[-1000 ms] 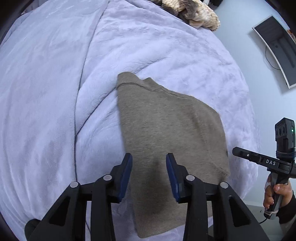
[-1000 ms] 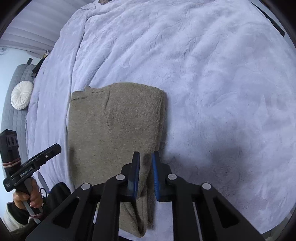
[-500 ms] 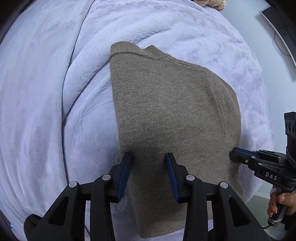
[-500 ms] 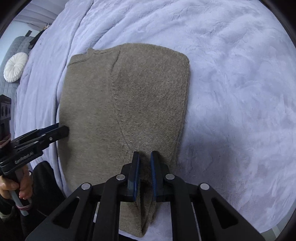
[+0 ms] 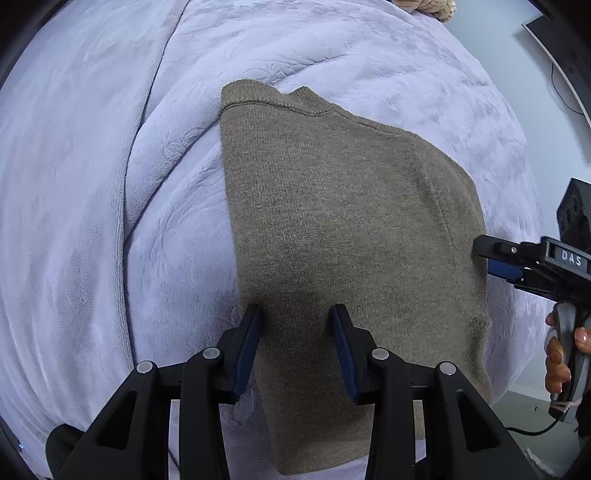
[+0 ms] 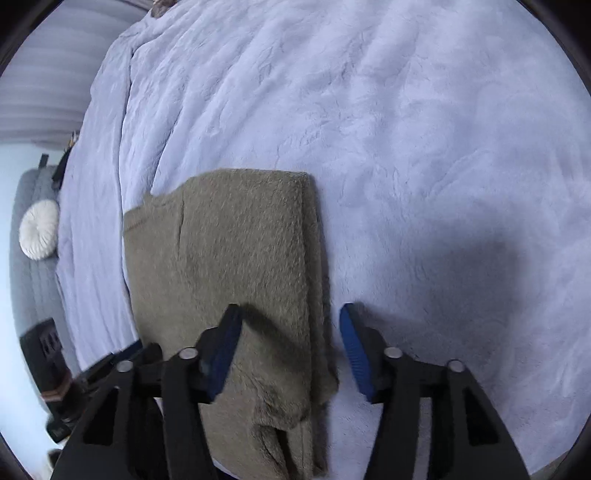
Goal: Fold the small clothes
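Observation:
A folded olive-brown knit garment (image 5: pixel 343 229) lies flat on a lilac plush blanket (image 5: pixel 92 184), its lower end hanging over the bed's near edge. My left gripper (image 5: pixel 295 314) is open and empty, just over the garment's left side. My right gripper (image 6: pixel 290 314) is open and empty, straddling the garment's (image 6: pixel 236 258) right folded edge. The right gripper also shows in the left wrist view (image 5: pixel 498 254) at the garment's right edge.
The blanket (image 6: pixel 424 147) covers the whole bed. A beige crumpled cloth (image 5: pixel 428 5) lies at the bed's far end. A grey sofa with a round white cushion (image 6: pixel 38 230) stands to the left. A dark monitor (image 5: pixel 561 48) hangs on the right wall.
My right gripper was shut on the garment's right edge and has opened and let it go. The garment now lies flat. My left gripper stayed open over the left side.

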{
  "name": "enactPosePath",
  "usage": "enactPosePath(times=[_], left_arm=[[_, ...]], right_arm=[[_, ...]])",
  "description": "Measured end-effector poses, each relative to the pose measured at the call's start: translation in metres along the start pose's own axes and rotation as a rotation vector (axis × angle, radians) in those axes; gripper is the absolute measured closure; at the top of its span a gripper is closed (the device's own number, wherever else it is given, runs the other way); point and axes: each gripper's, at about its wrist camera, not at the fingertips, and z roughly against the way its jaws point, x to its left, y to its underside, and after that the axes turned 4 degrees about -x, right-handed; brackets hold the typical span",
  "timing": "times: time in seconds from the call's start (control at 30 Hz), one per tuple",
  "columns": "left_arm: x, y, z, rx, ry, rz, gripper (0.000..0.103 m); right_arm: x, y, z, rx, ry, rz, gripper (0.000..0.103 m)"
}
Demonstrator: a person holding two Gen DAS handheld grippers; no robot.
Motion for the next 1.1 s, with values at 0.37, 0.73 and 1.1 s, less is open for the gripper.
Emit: enactPosePath(times=[0.37, 0.73, 1.1], left_arm=[[0.002, -0.001, -0.002, -0.001, -0.02, 0.05, 0.055], [-0.005, -0.004, -0.002, 0.022, -0.035, 0.051, 0.054], [-0.019, -0.002, 0.007, 0.045, -0.087, 0.05, 0.044]], right_arm=[[0.016, -0.015, -0.021, 0.031, -0.132, 0.067, 0.075], [0.02, 0.003, 0.019, -0.013, 0.176, 0.142, 0.057], [0.031, 0.03, 0.027, -0.009, 0.203, 0.126, 0.035]])
